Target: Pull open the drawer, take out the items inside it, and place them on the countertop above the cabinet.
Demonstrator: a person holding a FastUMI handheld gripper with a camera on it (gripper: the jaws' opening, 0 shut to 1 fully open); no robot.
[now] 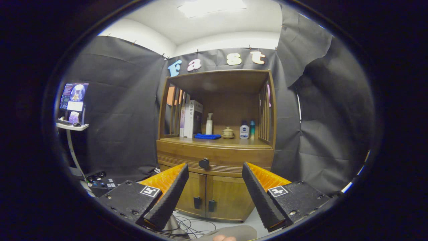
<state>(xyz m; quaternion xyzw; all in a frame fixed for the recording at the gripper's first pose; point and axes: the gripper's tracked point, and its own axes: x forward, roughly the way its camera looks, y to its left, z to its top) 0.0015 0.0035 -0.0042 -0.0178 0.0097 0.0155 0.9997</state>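
A wooden cabinet (217,147) stands ahead against the booth wall. Its drawer (214,159) is closed, with a dark round knob (204,163) on the front. My gripper (214,169) is open, fingers spread wide with nothing between them; the knob sits beyond the fingers, nearer the left fingertip (182,170). The countertop (217,142) above the drawer carries books (191,118), a pump bottle (209,124), a blue cloth (207,136), a small lidded pot (228,132) and two small bottles (247,130). What lies inside the drawer is hidden.
Two lower cabinet doors (209,197) with dark handles sit under the drawer. A monitor on a stand (73,100) is off to the left, with gear on the floor (100,180). Cables (190,226) lie on the floor before the cabinet. A fingertip (224,238) shows below the gripper.
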